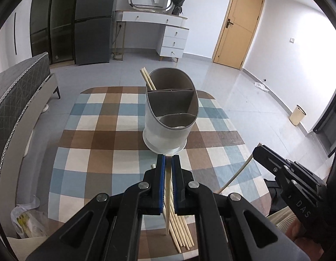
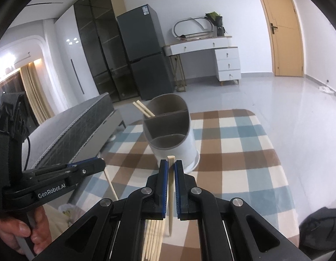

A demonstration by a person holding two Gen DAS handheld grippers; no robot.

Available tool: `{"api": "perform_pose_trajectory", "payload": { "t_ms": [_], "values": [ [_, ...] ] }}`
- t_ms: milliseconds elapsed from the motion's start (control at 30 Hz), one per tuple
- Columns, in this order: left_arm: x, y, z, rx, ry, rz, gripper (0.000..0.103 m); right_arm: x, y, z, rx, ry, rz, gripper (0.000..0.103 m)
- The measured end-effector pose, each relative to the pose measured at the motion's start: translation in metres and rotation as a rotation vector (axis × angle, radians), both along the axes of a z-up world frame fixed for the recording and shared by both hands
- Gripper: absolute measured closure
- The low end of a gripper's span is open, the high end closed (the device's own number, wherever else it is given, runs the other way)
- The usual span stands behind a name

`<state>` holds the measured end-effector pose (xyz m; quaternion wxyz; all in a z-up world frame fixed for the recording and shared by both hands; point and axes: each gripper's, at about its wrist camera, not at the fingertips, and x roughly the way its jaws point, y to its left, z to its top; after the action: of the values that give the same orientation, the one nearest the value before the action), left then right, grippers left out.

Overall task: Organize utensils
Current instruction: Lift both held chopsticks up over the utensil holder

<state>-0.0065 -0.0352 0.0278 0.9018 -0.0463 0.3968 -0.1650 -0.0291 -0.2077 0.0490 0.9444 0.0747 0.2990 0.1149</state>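
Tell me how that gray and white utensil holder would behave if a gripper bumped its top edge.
The utensil holder stands tall on a narrow round foot, so a bump near its rim could probably tip it. It holds only a pair of chopsticks in a back compartment, so it is likely light. On the checkered tablecloth it may slide less than on bare table.

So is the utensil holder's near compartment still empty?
Looks empty. The left wrist view into the utensil holder shows a bare bottom in the near compartment; the only chopsticks inside stand in the far one.
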Motion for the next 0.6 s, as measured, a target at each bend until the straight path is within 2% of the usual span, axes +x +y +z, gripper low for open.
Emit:
{"api": "perform_pose_trajectory", "payload": {
  "t_ms": [300,600],
  "values": [
    [0.007,0.002,0.031,-0.033,-0.009,-0.014,0.102,0.006,-0.004,0.016,0.034,-0.023,0.008,0.098],
    [0.046,0.007,0.094,-0.155,-0.084,-0.009,0.102,0.042,-0.017,0.074,0.013,-0.095,0.052,0.098]
  ]
}}
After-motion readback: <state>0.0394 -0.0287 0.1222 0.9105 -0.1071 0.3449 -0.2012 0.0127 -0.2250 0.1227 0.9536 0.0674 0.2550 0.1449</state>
